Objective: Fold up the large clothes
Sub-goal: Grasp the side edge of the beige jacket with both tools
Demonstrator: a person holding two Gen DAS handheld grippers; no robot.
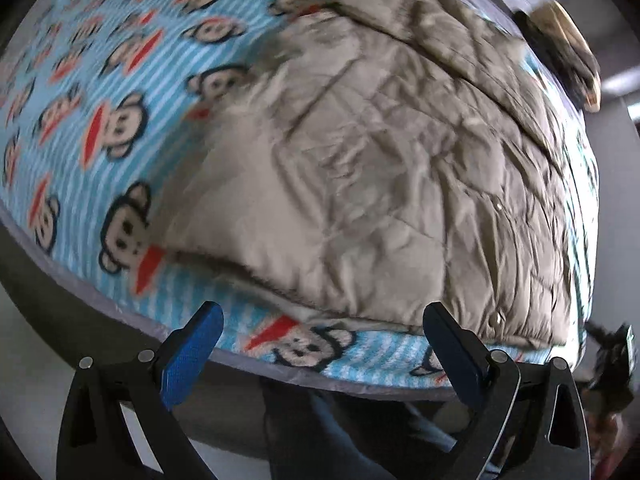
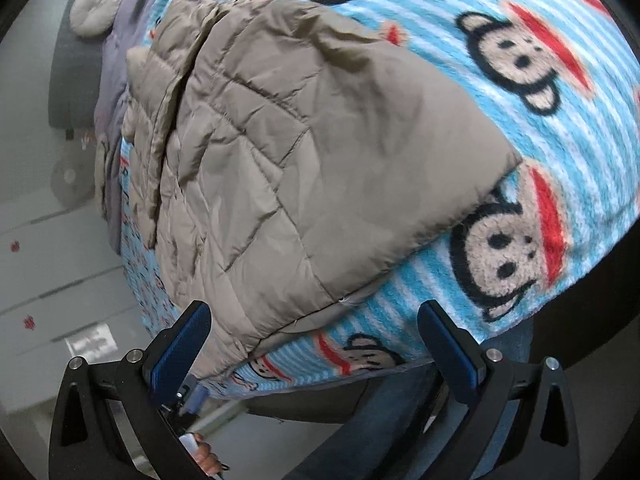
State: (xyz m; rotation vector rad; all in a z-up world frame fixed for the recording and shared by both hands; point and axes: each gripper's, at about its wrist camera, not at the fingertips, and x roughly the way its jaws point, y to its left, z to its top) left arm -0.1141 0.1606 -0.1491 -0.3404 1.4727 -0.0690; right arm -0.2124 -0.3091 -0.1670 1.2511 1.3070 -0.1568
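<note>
A beige quilted jacket point(image 1: 384, 168) lies spread on a blue striped blanket with monkey faces point(image 1: 120, 80). Its hem runs close to the blanket's near edge. My left gripper point(image 1: 324, 320) hovers open above that edge, blue pads wide apart and nothing between them. In the right wrist view the same jacket point(image 2: 304, 152) shows a folded-over smooth panel, with one corner near the blanket point(image 2: 520, 40) edge. My right gripper point(image 2: 316, 324) is open just over that jacket corner and holds nothing. The left wrist view is motion-blurred.
The blanket covers a bed with a grey border point(image 1: 360, 384). A round white cushion point(image 2: 96, 8) lies on a grey headboard area at the far left. Pale floor point(image 2: 48, 280) runs beside the bed. A hand point(image 2: 208, 460) and jeans point(image 2: 400, 420) appear below.
</note>
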